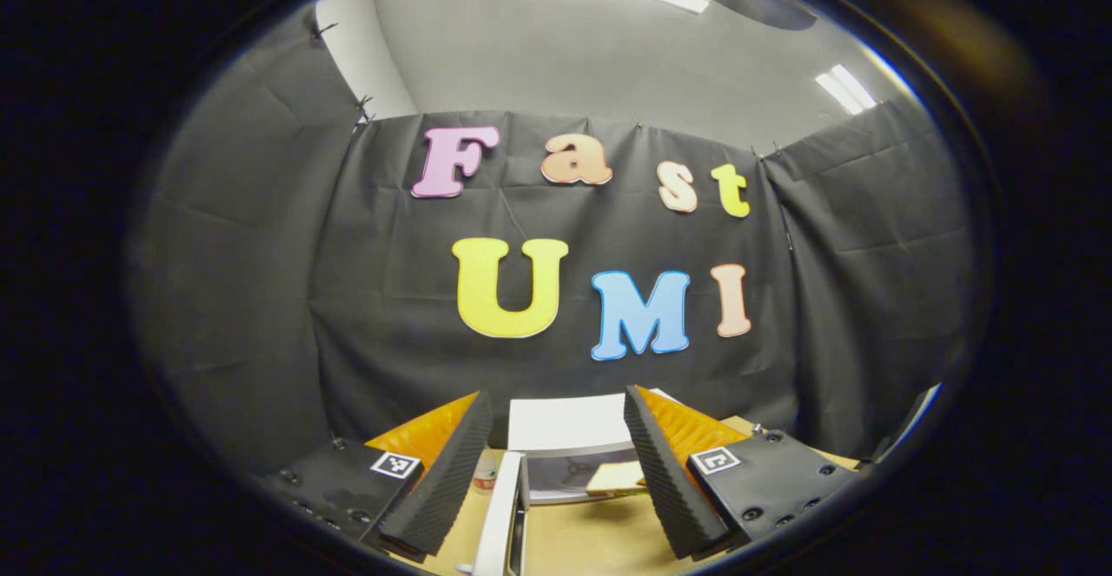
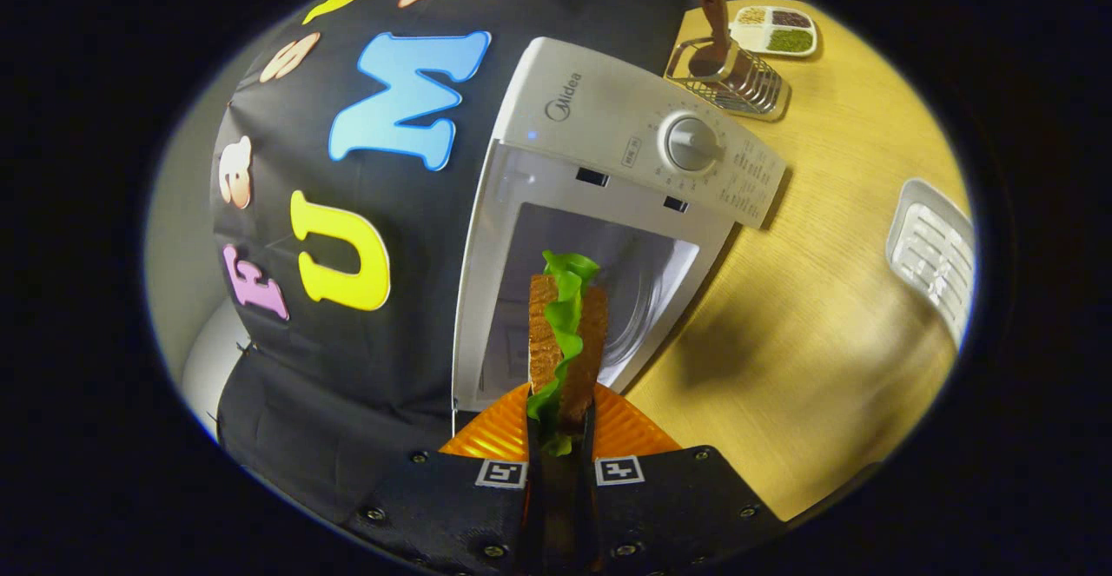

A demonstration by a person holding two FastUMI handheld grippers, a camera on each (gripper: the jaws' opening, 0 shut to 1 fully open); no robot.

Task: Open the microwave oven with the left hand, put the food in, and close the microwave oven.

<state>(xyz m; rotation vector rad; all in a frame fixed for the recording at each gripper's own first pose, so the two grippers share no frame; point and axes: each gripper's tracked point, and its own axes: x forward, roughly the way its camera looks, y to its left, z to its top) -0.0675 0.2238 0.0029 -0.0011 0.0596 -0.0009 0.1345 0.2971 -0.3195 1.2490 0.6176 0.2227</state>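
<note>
The white microwave (image 2: 608, 115) stands on the wooden table with its door open and its cavity (image 2: 647, 276) bare. My right gripper (image 2: 560, 415) is shut on a sandwich (image 2: 565, 333) of two bread slices with green lettuce, held on edge just in front of the cavity mouth. In the left gripper view, my left gripper (image 1: 554, 395) is open, holds nothing, and is raised toward the booth wall. Low between its fingers I see the microwave (image 1: 565, 424), its door (image 1: 499, 515) swung out edge-on, and the sandwich (image 1: 615, 477) at the opening.
To the right of the microwave, a wire rack (image 2: 730, 81) holds a brown utensil, with a divided dish of grains (image 2: 773, 29) behind it. A ribbed metal tray (image 2: 934, 250) lies at the table's (image 2: 808, 315) right side. Black cloth walls the booth behind.
</note>
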